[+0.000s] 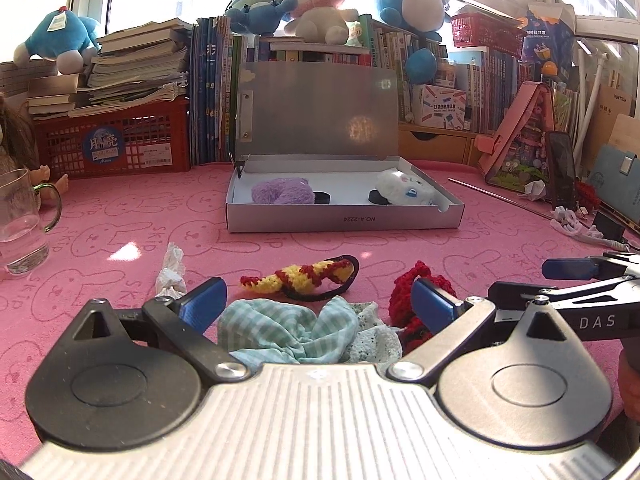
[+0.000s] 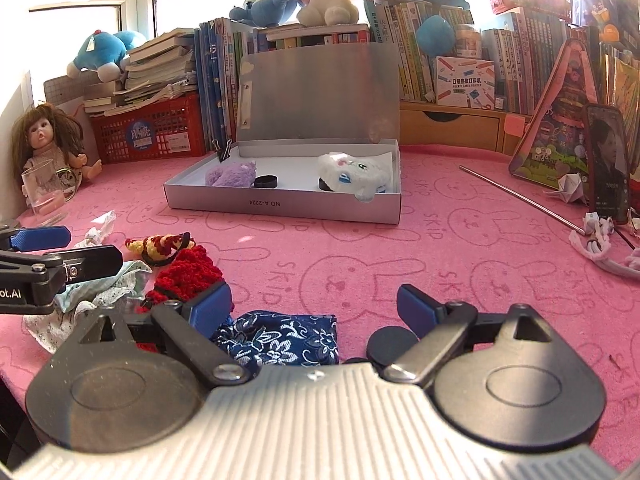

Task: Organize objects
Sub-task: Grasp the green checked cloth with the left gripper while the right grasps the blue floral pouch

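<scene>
Glass mug (image 1: 22, 222): stands at the far left on the pink mat (image 1: 120, 216), empty, handle to the right.
Doll (image 2: 44, 140): sits behind the mug, against the red crate (image 2: 152, 128).
Paper scrap (image 1: 171, 270): crumpled, white, lies on the mat just left of the left gripper.
Left gripper (image 1: 316, 300): 2 blue fingers (image 1: 204, 300) spread wide apart, nothing clamped; they straddle the green checked cloth.
Green checked cloth (image 1: 288, 332): bunched on the mat between the left fingers; contact with the pads cannot be told.
Yellow-red knitted band (image 1: 304, 278): lies just beyond the checked cloth, with a black elastic loop.
Red knitted piece (image 2: 186, 272): lies between the 2 grippers, beside the checked cloth.
Box (image 1: 344, 220): silver, open, lid upright, well beyond the grippers at mat centre.
Box contents: 1 purple plush (image 1: 282, 192) at left, 1 white plush (image 1: 404, 188) at right, each beside a black round cap.
Right gripper (image 2: 316, 308): fingers spread wide, gripping nothing.
Blue floral pouch (image 2: 280, 340): lies flat between the right fingers, nearer the left one.
Black disc (image 2: 390, 346): lies by the right finger.
Metal rod (image 2: 520, 196): lies diagonally at far right.
</scene>
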Demonstrator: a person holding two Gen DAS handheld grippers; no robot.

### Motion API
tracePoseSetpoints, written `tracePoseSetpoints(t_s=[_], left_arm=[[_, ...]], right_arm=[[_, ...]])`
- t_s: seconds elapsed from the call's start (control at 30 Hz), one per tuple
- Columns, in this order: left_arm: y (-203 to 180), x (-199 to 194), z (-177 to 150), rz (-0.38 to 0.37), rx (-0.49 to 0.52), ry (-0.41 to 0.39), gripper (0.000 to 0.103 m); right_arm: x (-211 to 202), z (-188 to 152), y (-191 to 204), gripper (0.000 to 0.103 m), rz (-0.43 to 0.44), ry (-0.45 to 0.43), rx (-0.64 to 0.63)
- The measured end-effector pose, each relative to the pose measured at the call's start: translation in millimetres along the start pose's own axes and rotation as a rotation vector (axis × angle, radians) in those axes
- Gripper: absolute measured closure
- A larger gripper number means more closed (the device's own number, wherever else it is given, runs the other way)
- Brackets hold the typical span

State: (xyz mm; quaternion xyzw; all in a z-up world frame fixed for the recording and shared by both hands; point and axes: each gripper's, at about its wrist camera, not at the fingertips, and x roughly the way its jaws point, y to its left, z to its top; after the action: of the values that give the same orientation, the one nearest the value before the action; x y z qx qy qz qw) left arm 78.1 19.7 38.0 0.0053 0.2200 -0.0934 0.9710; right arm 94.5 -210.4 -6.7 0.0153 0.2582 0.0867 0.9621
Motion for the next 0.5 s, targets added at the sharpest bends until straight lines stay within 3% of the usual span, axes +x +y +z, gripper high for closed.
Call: tracePoseSetpoints(t_s=[0.5], left_arm=[[5,6,-29,0.034,-0.010,0.046,0.003]], right_arm=[[0,-21,18,0.003,0.020,0.002,-0.057]])
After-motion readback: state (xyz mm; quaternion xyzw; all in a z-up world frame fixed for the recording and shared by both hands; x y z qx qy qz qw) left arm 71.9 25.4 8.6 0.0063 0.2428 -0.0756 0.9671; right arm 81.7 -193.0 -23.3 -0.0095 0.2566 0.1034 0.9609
